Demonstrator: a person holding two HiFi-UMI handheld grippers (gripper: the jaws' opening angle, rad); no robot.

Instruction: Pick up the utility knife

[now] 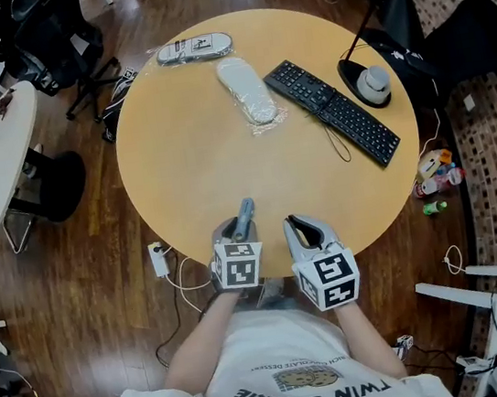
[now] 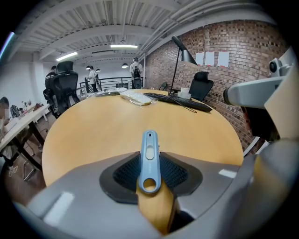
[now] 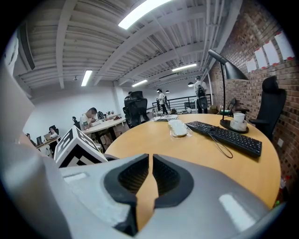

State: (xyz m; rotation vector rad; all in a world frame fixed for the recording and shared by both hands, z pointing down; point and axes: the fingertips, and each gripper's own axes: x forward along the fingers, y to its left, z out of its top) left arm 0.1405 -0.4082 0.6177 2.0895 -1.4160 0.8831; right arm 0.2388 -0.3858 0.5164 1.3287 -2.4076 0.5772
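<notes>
The light-blue utility knife (image 1: 244,214) lies at the near edge of the round wooden table (image 1: 178,157), pointing away from me. My left gripper (image 1: 242,227) is over its rear end. In the left gripper view the knife (image 2: 149,158) sits between the two dark pads, which touch both its sides; its slider and hanging hole face up, and the left gripper (image 2: 149,169) is shut on it. My right gripper (image 1: 297,228) rests beside it to the right, holding nothing. In the right gripper view its (image 3: 150,175) pads stand almost together with only a thin slit between them.
A black keyboard (image 1: 333,111) with its cable lies at the table's far right, next to a desk lamp base (image 1: 370,84). A plastic-wrapped white object (image 1: 248,91) and a wrapped packet (image 1: 196,48) lie at the far side. Office chairs (image 1: 44,38) stand around the table.
</notes>
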